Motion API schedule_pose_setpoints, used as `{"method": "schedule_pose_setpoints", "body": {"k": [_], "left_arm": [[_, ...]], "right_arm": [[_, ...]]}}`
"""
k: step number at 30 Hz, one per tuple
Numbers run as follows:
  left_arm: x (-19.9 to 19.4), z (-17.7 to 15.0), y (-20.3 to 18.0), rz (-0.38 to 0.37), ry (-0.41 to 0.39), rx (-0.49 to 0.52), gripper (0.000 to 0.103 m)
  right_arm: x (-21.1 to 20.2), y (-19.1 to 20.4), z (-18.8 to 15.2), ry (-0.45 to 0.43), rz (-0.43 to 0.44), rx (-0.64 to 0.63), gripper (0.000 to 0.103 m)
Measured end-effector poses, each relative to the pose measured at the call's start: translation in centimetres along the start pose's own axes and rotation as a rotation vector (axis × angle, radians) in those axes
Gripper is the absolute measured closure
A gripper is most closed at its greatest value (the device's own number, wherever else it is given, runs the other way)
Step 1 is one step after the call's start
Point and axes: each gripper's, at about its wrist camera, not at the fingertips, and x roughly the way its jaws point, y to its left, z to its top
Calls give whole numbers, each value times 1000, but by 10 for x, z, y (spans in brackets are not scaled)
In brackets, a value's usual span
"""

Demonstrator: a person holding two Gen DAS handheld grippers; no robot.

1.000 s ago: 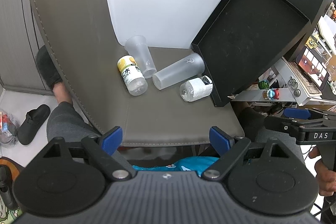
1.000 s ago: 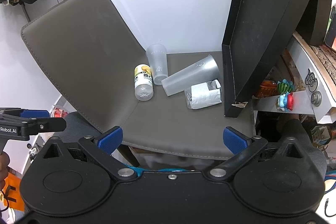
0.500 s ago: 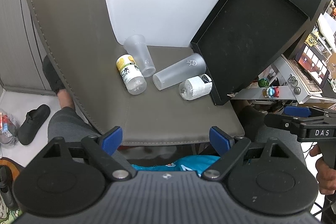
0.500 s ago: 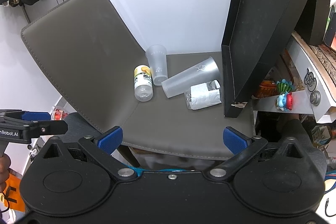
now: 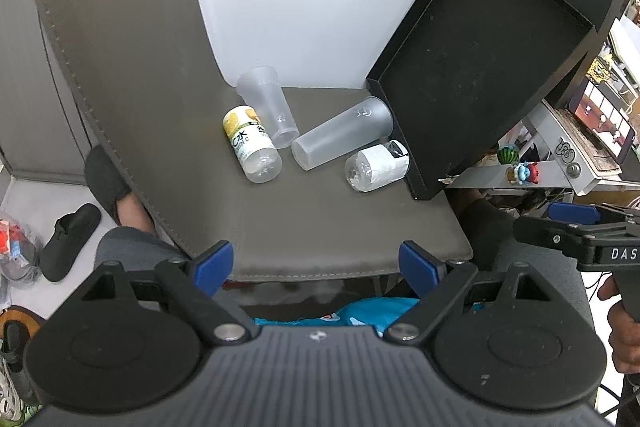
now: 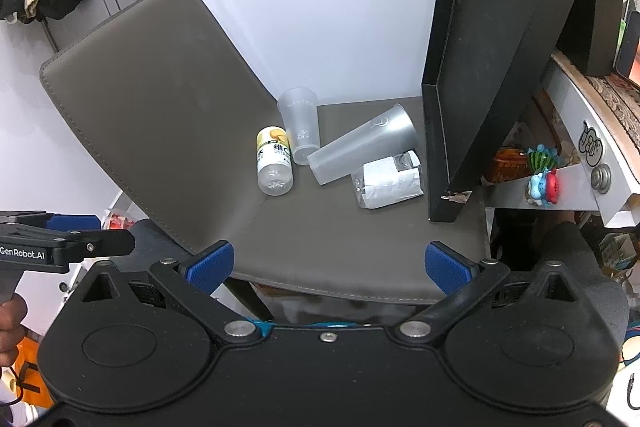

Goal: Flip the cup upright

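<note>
I have both tools held wide apart and empty at the bottom of their frames, the left tool (image 5: 316, 265) and the right tool (image 6: 330, 263) each hanging just short of the front edge of the chair seat (image 5: 320, 227). The big frosted cup (image 5: 342, 139) lies on its side in the middle of the frame, its mouth toward the black tray (image 5: 480, 87) that leans at the right. To its left a smaller frosted cup (image 5: 268, 103) also lies tipped over, touching a yellow-labelled bottle (image 5: 250, 145), and a wrapped paper roll (image 5: 378, 165) lies just beside the big cup's base, against the tray.
</note>
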Motion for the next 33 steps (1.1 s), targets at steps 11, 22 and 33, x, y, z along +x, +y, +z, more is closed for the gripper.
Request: {"method": "schedule_pose_setpoints", "body": {"k": [11, 22, 33], "left_arm": [[24, 9, -3, -11, 36, 4, 14], [52, 20, 2, -18, 76, -12, 14], [76, 34, -9, -35, 88, 28, 14]], "right_arm": [[13, -17, 3, -10, -8, 67, 0], [33, -32, 2, -1, -4, 108, 0], [48, -46, 2, -48, 3, 183, 0]]}}
